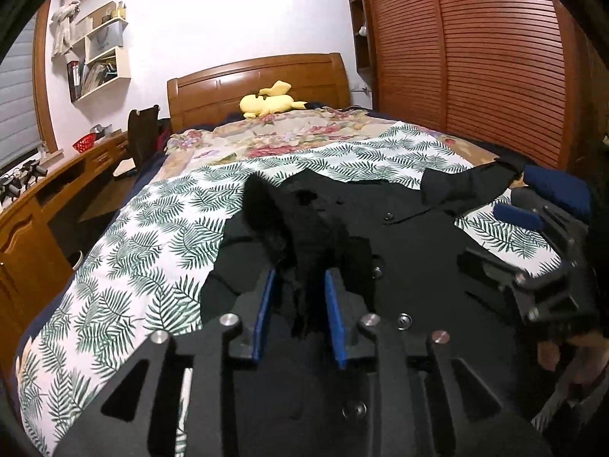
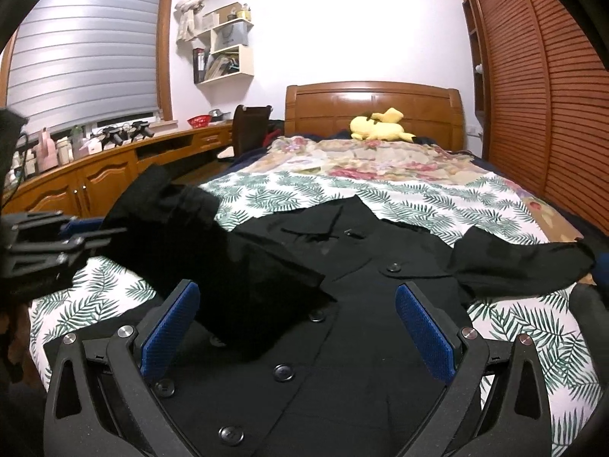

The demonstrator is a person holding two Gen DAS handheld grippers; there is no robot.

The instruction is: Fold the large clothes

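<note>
- While the black coat (image 2: 380,323) lay flat mid-bed, leaf-print bedspread (image 2: 437,198) stayed bare beyond its collar.
- Left tongs (image 1: 300,304) pinched a matte sleeve (image 1: 297,224).
- Right tongs (image 2: 297,327) hovered spread, gripping nothing.

A yellow plush toy (image 2: 380,125) lies by the wooden headboard (image 2: 373,103), near a red basket (image 2: 198,121).

No legible text or labels anywhere.
</note>
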